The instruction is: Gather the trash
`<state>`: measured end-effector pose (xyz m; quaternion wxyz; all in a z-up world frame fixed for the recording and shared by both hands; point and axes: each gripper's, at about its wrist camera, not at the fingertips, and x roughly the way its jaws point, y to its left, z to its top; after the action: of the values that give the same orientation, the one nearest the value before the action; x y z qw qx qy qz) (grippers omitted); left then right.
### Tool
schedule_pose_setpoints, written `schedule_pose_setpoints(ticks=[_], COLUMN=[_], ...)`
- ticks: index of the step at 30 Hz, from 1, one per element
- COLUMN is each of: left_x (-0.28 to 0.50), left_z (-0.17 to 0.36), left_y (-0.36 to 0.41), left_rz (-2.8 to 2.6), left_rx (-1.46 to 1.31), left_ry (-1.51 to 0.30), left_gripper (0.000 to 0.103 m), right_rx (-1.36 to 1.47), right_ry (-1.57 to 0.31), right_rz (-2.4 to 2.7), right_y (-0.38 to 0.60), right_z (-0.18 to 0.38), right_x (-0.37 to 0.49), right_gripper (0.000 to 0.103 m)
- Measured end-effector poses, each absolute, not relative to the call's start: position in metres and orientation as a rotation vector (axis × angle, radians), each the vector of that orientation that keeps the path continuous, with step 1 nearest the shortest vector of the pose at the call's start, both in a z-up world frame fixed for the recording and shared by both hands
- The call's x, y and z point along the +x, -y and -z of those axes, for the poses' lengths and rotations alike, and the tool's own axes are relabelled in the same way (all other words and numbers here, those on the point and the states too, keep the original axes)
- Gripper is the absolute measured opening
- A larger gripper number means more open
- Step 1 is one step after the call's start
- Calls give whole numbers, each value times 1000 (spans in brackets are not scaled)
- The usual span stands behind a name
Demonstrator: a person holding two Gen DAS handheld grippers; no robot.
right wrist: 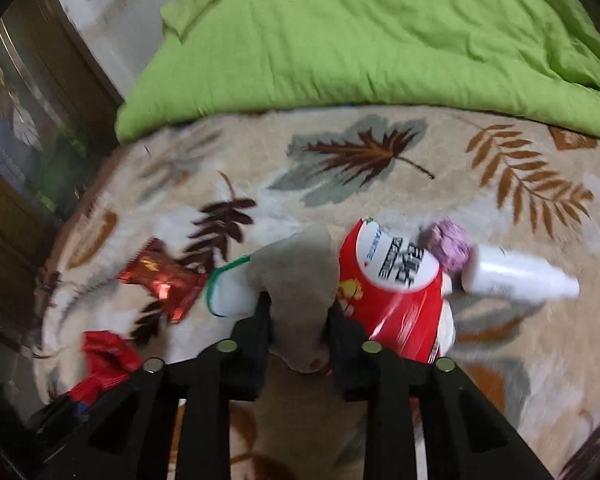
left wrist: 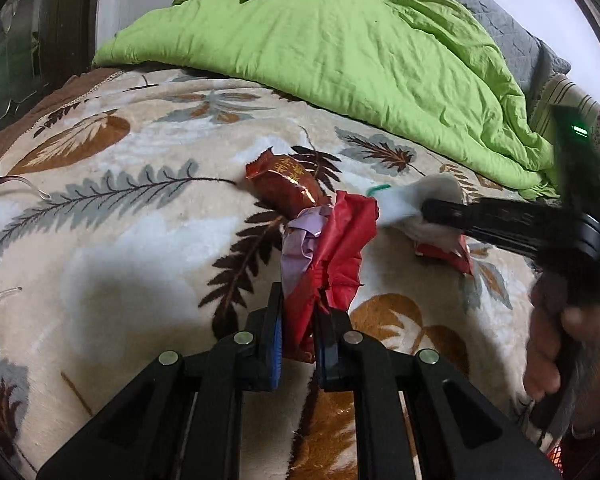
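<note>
1. Two hand-held grippers work over a bed covered by a cream blanket (left wrist: 132, 240) printed with brown, grey and rust leaves; a rumpled green quilt (left wrist: 340, 60) lies across the blanket's far side, at 12 o'clock in both views.
2. Left hand-held gripper (left wrist: 296, 332): its jaws are closed narrow on a crumpled red plastic bag (left wrist: 340, 248), which stands up between the pads with a scrap of lilac plastic (left wrist: 300, 240) bunched against its 9 o'clock side.
3. Just past the bag, at about 11 o'clock from it, a shiny dark-red snack wrapper (left wrist: 288, 186) with gold lettering lies on the blanket.
4. Right hand-held gripper (right wrist: 300, 320): its jaws pinch a soft grey-beige wad (right wrist: 300, 276) – cloth or paper, I cannot tell which – with a white piece edged in green (right wrist: 228, 292) hanging at its 9 o'clock side.
5. In the left wrist view that same gripper enters from 3 o'clock, blurred, with a hand (left wrist: 556, 344) on its grip.
6. In the right wrist view a red-and-white snack bag (right wrist: 396, 280) lies just beside the wad at 3 o'clock; its lower edge is hidden by the gripper finger.
7. Beyond the snack bag, at 2 o'clock – a lilac crumpled ball (right wrist: 448, 244) touching a white plastic bottle (right wrist: 516, 274) that lies on its side.
8. The dark-red wrapper sits at 9 o'clock of the wad, and the red bag at 8 o'clock, near the frame's lower left.
</note>
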<state>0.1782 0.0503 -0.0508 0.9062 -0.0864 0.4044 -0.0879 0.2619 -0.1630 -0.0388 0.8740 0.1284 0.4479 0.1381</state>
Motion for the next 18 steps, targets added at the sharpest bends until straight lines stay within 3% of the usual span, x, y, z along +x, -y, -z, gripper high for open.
schedule_pose_setpoints(ticks=[12, 18], left_x=[121, 115], left_z=[47, 49], left_y=[-24, -8], left_rz=[268, 235], left_rx=[-87, 3], left_ry=[-835, -798], left_gripper=[12, 12], right_rx=[301, 265], right_ry=[-827, -778], right_rz=[-216, -162], right_y=[196, 196], right_z=[29, 39], right_x=[102, 75], right_gripper=[21, 21])
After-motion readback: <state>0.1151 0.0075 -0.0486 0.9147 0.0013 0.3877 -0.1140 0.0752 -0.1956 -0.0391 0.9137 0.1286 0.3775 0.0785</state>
